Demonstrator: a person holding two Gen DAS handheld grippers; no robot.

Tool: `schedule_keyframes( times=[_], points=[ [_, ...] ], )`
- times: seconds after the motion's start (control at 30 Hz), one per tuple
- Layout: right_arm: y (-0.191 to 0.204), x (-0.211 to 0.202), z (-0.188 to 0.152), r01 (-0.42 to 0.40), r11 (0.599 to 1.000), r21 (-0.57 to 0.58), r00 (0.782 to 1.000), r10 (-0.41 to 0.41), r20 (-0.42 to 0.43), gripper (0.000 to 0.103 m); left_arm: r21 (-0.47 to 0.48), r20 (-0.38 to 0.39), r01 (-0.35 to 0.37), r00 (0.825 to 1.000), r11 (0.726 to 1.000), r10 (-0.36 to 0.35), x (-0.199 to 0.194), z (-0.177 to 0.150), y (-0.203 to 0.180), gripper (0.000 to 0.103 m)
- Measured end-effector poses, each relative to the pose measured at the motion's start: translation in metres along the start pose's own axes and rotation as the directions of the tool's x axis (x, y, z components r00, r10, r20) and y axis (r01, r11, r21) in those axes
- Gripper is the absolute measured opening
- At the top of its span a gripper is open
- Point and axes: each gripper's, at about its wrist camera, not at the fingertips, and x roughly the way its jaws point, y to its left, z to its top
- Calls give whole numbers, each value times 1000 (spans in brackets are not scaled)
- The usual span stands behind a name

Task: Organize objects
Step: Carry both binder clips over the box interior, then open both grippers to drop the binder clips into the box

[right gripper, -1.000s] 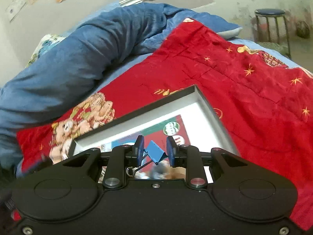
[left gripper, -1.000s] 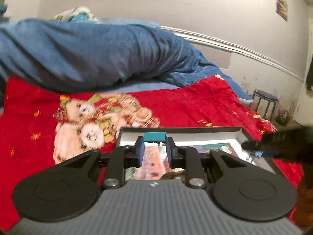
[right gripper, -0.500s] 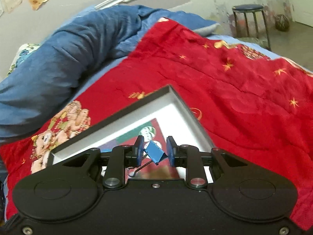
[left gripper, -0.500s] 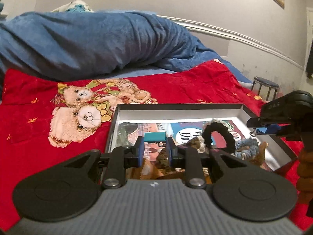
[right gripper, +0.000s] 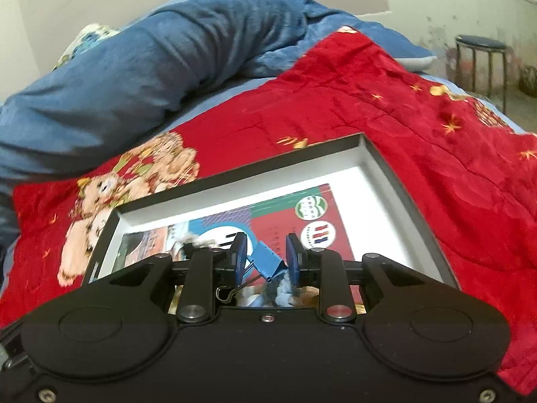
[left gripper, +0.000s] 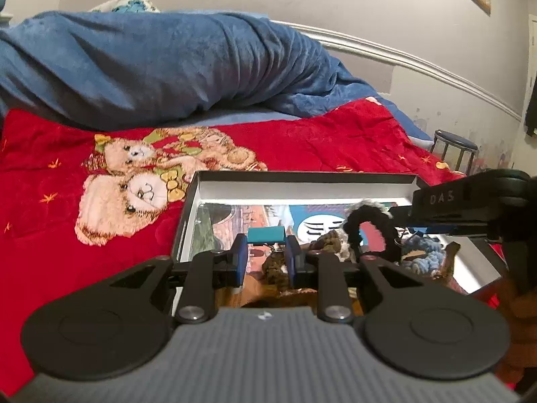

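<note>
Over the shallow dark-rimmed cardboard box (left gripper: 302, 177) on the red plush teddy-bear blanket (left gripper: 60, 228), the left gripper (left gripper: 265, 259) pinches a teal binder clip (left gripper: 265, 235); black and blue fuzzy loops (left gripper: 376, 228) inside are half hidden, and "DAS" reads on the right gripper (left gripper: 446, 215). From the right wrist, the right gripper (right gripper: 265, 262) clamps a tilted blue metal binder clip (right gripper: 266, 263) above the box's printed sheet (right gripper: 288, 221), whose writing is illegible.

A teal binder clip (left gripper: 265, 234) was pinched between two blue pads, level, above a shallow box (left gripper: 302, 178) that lay on the red blanket. A blue binder clip (right gripper: 266, 264) was held tilted over the same box, its wire handle hanging down. Inside the box lay a black scrunchie (left gripper: 372, 231) and a blue one (left gripper: 421, 253) on a colourful printed sheet.
</note>
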Motion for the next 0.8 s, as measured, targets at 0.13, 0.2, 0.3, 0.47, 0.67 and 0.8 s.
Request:
schedule_keyframes(
  times=[0.13, 0.2, 0.3, 0.47, 0.67, 0.8],
  points=[
    [0, 2, -3, -24, 1000, -4, 999, 24, -24, 26, 9, 3, -13, 1000, 1000, 13, 2, -2, -1, 30],
    [0, 1, -4, -30, 999, -13, 999, 30, -24, 29, 10, 5, -18, 1000, 1000, 18, 2, -2, -1, 37],
    [0, -4, -7, -39, 998, -41, 999, 39, -11, 49, 5, 17, -30, 999, 1000, 30, 1, -2, -1, 60],
    [1, -22, -8, -86, 996, -29, 996, 87, 10, 84, -4, 98, -105, 990, 994, 105, -6, -2, 2, 88],
    [10, -51, -11, -116, 982, -151, 992, 123, 38, 103, 2, 111, -160, 981, 987, 159, -11, -3, 7, 101],
    [6, -70, -23, -115, 966, -230, 990, 131, 56, 103, 32, 106, -188, 977, 982, 184, -25, -12, 0, 103]
  ],
)
